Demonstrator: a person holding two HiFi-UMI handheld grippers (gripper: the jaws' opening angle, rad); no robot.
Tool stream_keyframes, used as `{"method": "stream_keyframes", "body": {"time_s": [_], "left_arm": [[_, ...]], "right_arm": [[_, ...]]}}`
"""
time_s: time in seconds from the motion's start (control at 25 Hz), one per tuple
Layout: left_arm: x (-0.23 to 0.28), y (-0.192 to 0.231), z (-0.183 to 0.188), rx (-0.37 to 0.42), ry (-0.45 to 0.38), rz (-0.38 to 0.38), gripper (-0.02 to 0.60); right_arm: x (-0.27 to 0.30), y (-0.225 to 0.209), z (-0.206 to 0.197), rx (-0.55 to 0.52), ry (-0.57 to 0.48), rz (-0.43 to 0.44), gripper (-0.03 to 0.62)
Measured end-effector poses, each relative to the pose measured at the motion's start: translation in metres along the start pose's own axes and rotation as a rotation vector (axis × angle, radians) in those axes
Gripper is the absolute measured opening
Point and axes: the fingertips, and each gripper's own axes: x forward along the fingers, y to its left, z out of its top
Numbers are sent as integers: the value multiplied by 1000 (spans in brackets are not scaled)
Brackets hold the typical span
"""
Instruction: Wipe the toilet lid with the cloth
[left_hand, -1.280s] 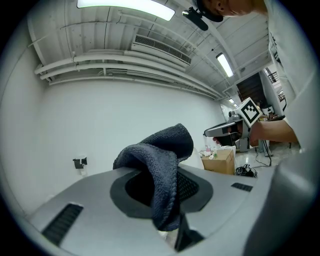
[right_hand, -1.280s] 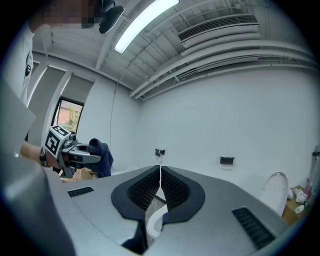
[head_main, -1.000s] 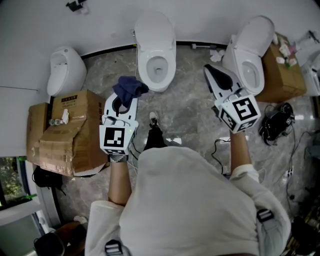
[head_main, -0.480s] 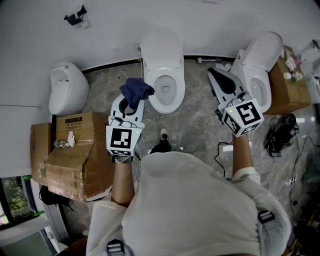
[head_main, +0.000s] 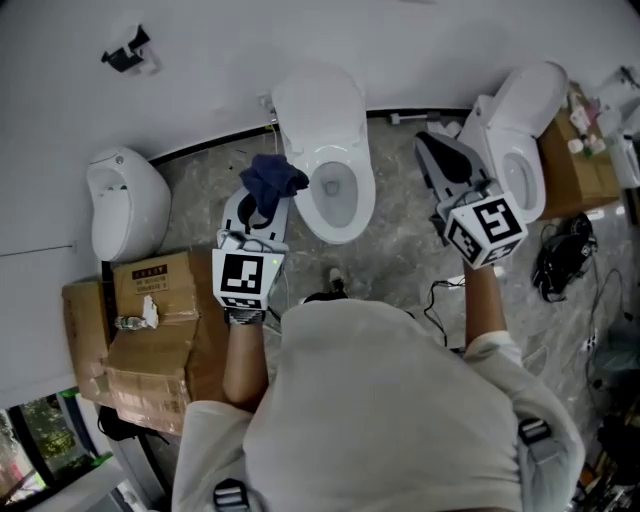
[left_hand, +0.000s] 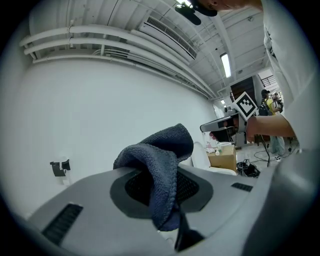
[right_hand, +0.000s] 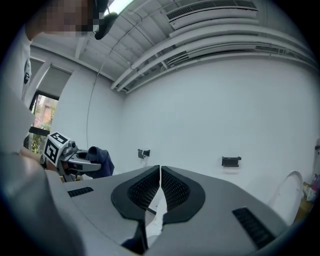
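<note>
Head view: left claw (head_main: 258, 208) clamped on a dark blue cloth (head_main: 272, 178), which bunches out past its tips. Toilet lid (head_main: 318, 105) stands raised against the wall, ahead and to the right of that claw; the open bowl (head_main: 338, 195) lies just right of the cloth. Right claw (head_main: 440, 152) has its jaws together and empty, with a second toilet (head_main: 515, 130) just right of its tips. Cardboard box (head_main: 150, 285) left of the left claw has a printed label, too small to read. Each claw's cube shows a black-and-white square marker, no words.

Left gripper view: left claw (left_hand: 161, 186) grips the cloth (left_hand: 162, 150), whose folds rise above the pads. Right claw (left_hand: 231, 121) is off to the right and a brown box (left_hand: 223, 158) sits below it; no print legible.

Right gripper view: right claw (right_hand: 160, 176) is closed pad to pad on nothing. Left claw (right_hand: 75, 159) with the cloth (right_hand: 101, 162) is off to its left.
</note>
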Motion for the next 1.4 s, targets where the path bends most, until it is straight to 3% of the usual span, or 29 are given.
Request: {"method": "stream_keyframes", "body": {"time_s": [0.28,0.92,1.4], "left_arm": [[20,41,-19,-32,-3,-3,78],[70,71,-58,-75,66,-31,78],[175,109,-103,-92,164,23,78]], "right_arm": [[36,-1,-4,-13,12,-24,30],[81,-25,-33,21,64,-30,31],[168,-105,-78,32,106,25,31]]}}
